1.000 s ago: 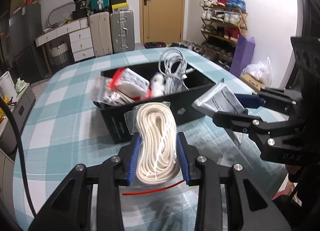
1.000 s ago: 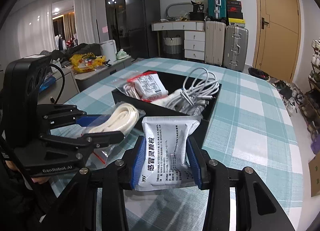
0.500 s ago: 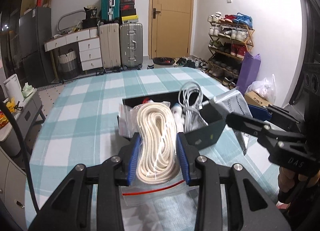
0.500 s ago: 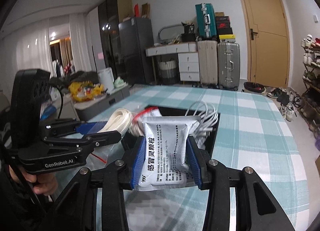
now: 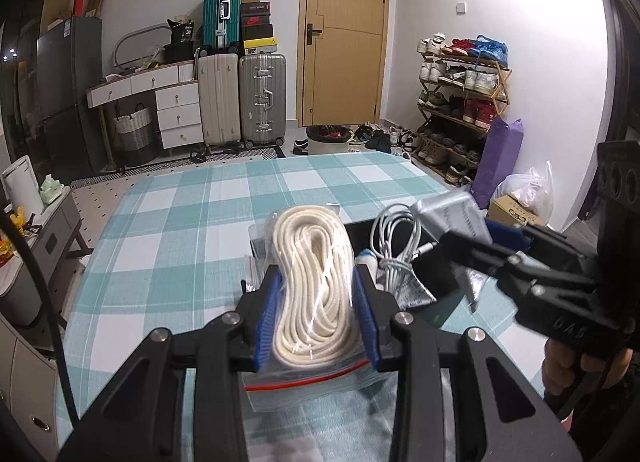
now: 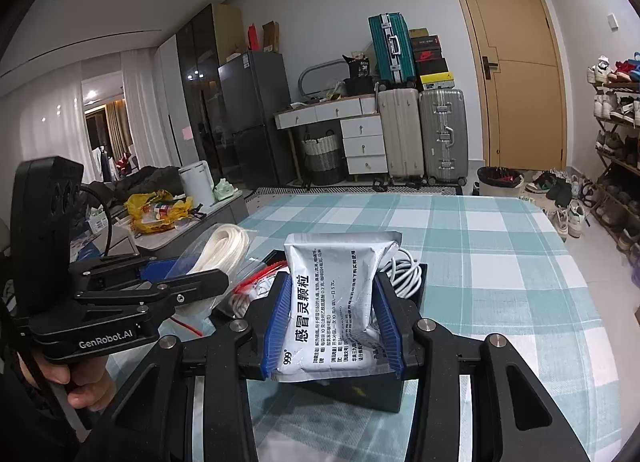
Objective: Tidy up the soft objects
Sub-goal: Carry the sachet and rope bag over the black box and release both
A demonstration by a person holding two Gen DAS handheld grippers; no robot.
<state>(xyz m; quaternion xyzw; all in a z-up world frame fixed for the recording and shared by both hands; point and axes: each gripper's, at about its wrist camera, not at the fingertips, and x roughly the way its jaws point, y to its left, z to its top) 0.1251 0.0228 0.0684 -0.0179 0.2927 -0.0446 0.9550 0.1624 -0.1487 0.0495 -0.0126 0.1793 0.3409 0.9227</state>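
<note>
Left gripper: its blue pads are clamped on a clear zip bag of white rope, whose long axis runs away from the camera along the fingers. Right gripper: closed on a silver sachet, held upright with its printed face toward the camera, its long axis likewise along the fingers.

Beyond both loads lies the black box on the checked tablecloth. From the left gripper the box lies just ahead and slightly right, its open top holding a coil of white cable. From the right gripper the box sits directly ahead and below, largely hidden by the sachet, with its near wall showing under the fingers. The right gripper appears the nearer to the opening, though fisheye distortion makes this uncertain. Both loads hang above the box's rim, neither touching it.
</note>
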